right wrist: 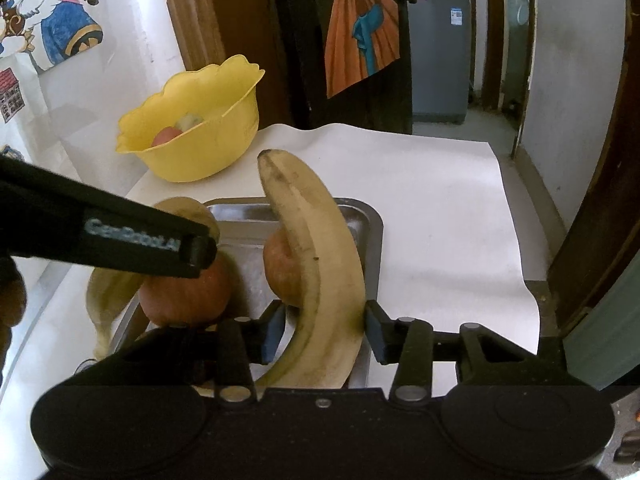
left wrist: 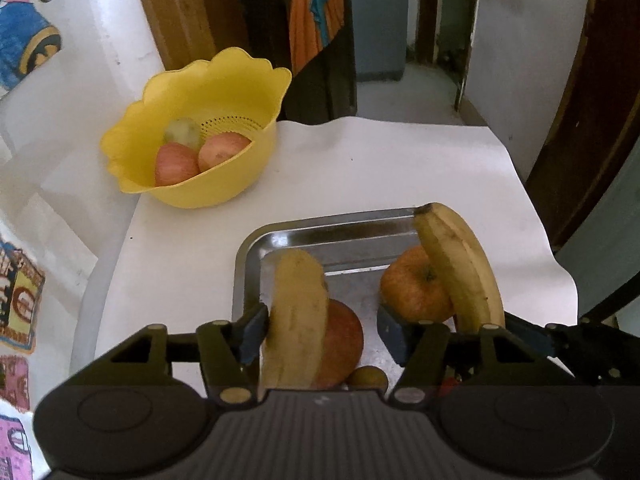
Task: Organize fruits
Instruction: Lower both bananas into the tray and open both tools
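Steel tray (left wrist: 246, 264), bananas between both grippers' spread fingers

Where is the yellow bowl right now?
The yellow bowl sits at the table's far left corner in both views, beyond the steel tray, holding apples.

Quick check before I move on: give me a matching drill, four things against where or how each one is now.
Things:
1. yellow bowl
2. steel tray
3. left tool
4. right tool

States:
A. open around a banana, which lies against an apple
B. holds two red apples and a greenish fruit
C. around the other banana, one finger touching it
D. sits on the white sheet, with apples and bananas on it

Pairs: 1-B, 2-D, 3-A, 4-C
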`<state>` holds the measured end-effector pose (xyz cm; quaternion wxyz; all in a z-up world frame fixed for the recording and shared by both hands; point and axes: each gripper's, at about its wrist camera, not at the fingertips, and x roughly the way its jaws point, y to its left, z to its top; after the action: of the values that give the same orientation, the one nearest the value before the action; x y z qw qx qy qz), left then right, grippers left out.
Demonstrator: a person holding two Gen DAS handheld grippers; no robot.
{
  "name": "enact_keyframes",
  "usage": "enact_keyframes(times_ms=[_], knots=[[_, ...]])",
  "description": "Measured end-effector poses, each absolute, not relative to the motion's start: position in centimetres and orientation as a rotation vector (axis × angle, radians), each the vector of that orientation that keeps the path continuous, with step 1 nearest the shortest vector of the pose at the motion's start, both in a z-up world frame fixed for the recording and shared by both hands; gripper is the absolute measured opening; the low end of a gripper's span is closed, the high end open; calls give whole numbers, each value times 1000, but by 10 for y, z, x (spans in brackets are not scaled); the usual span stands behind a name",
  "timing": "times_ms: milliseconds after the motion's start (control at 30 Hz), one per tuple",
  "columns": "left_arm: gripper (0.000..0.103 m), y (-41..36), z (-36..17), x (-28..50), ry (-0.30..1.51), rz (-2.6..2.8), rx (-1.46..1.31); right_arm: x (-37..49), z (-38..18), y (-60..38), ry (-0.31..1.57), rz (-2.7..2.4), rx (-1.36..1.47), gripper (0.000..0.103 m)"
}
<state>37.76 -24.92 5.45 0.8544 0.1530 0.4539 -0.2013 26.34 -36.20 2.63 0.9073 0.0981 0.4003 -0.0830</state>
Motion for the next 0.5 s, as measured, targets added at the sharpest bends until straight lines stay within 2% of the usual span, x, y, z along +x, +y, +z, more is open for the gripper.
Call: enact_keyframes(times_ms=[233,400,500], knots=[[80,-240,58,363,914,-412,274,259,17,-365,839,-142,227,56],[83,-236,58,359,901,-398,256,259,11,-367,856,-136,241,59],[84,-233,58,357,894,-389,236,260,9,-367,858,-125,246,65]])
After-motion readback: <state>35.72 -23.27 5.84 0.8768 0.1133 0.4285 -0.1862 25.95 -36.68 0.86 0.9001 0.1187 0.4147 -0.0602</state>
